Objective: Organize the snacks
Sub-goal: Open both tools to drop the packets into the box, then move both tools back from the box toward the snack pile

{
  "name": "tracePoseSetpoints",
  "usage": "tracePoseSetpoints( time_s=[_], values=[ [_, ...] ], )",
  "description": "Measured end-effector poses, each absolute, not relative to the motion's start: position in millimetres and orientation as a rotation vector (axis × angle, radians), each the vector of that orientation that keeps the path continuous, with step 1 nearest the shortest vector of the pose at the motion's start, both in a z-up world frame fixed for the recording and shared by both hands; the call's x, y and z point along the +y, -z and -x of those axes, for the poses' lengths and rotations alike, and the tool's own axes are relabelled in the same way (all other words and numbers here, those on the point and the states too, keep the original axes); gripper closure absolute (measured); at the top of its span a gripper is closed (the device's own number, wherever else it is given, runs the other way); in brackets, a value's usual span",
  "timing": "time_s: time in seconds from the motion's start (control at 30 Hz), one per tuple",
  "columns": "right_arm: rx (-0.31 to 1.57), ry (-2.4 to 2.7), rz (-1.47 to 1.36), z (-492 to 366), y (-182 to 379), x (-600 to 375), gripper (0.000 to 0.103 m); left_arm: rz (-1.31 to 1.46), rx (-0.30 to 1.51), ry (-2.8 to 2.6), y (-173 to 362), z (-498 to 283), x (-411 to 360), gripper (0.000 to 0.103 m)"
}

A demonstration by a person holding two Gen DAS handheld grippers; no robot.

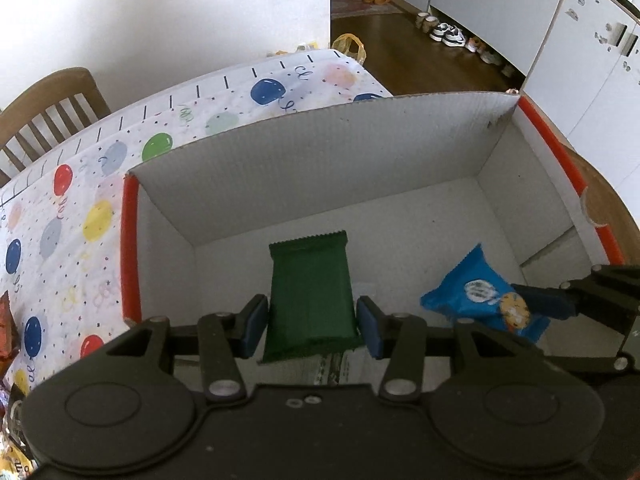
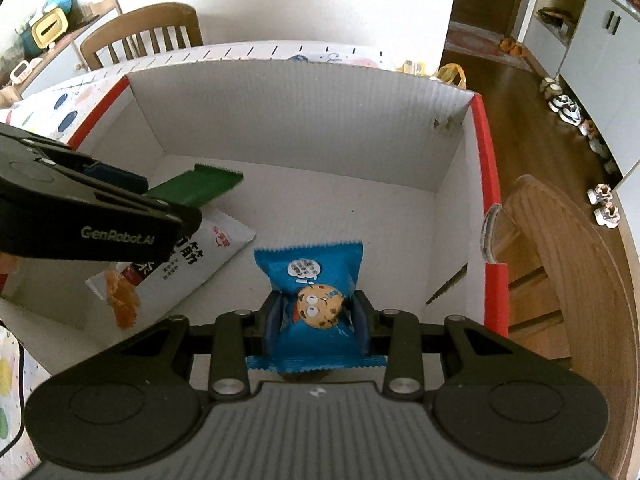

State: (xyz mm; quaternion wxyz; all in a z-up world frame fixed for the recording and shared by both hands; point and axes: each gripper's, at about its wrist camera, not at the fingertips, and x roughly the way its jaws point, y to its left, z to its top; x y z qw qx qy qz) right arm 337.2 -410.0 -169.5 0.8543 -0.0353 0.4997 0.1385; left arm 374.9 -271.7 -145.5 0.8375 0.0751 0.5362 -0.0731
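Note:
A dark green snack packet [image 1: 310, 296] hangs inside the white cardboard box [image 1: 304, 168], with my left gripper [image 1: 312, 322] shut on its sides. In the right wrist view the same green snack packet [image 2: 202, 188] pokes out past the left gripper [image 2: 120, 200]. My right gripper [image 2: 316, 318] is shut on a blue cookie packet [image 2: 312, 300], also held inside the box [image 2: 296, 120]. The blue cookie packet [image 1: 486, 294] shows at the right of the left wrist view, with the right gripper's fingers [image 1: 556, 300] on it. A white snack packet [image 2: 188, 264] lies on the box floor under the left gripper.
The box has red outer edges [image 2: 490, 184] and stands on a balloon-print tablecloth [image 1: 64, 216]. More snack packets [image 1: 6, 320] lie on the cloth at the left. Wooden chairs [image 2: 148, 32] stand behind the table, and a round wooden surface [image 2: 560, 260] lies right of the box.

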Motion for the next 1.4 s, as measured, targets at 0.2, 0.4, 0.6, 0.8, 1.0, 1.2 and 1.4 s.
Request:
tracePoseSetpoints(
  time_s=[0.2,0.4,0.6,0.8,1.0,1.2,1.4],
  values=[
    [1.022,-0.306,0.038,-329.3,157.2,-414.4,0.057,-0.120,1.110,0.143,133.1,-368.1,-265.5,0.042],
    [0.988,-0.318,0.023,-318.6,140.7,-415.7,0.049,-0.121,1.069,0.139,118.0,-353.5,-262.7,0.030],
    [0.941,-0.326,0.005,-302.4,121.3,-418.5,0.040,-0.106,1.023,0.139,100.2,-336.7,-255.9,0.024],
    [0.895,-0.331,-0.009,-284.0,99.8,-417.3,0.037,-0.092,0.965,0.139,79.4,-317.3,-244.4,0.020],
    [0.848,-0.340,-0.018,-263.1,78.9,-407.9,0.033,-0.072,0.914,0.149,61.3,-293.3,-225.6,0.017],
    [0.790,-0.335,-0.008,-241.6,60.7,-390.9,0.027,-0.065,0.860,0.156,45.2,-267.4,-199.8,0.011],
    [0.736,-0.348,-0.027,-219.8,40.1,-365.7,0.027,-0.027,0.813,0.157,31.4,-238.9,-163.7,0.009]
  ],
)
